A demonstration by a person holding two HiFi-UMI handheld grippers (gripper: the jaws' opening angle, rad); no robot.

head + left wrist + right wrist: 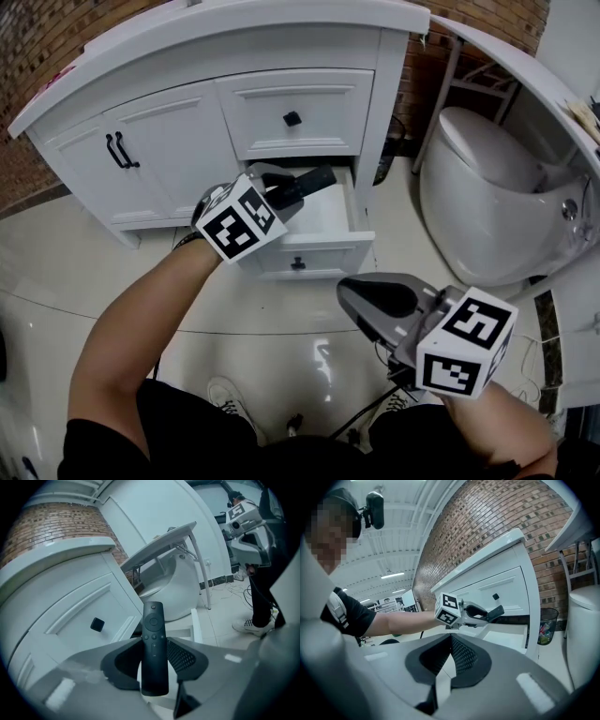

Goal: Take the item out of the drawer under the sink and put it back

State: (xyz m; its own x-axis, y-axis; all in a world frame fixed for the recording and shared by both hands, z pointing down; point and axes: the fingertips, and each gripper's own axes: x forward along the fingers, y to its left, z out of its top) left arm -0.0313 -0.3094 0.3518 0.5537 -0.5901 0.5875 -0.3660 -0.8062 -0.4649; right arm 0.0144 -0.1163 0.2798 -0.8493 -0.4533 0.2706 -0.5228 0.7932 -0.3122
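The lower drawer (309, 253) of the white vanity stands pulled out, its white inside showing. My left gripper (302, 186) hovers over the drawer's left rear part, shut on a slim black remote (316, 177). In the left gripper view the remote (154, 644) stands lengthwise between the two pads, buttons facing the camera, over the drawer's edge (196, 624). My right gripper (354, 292) hangs lower right, in front of the drawer and apart from it, jaws shut with nothing in them. The right gripper view shows its closed pads (457, 656) and, beyond them, the left gripper (480, 612) with the remote (497, 612).
Above the open drawer is a shut drawer with a black knob (292, 118); cabinet doors with black handles (118, 150) lie to the left. A white toilet (487, 187) stands close on the right. A small waste bin (544, 625) sits between them. Cables and the person's shoes (230, 398) are on the glossy floor.
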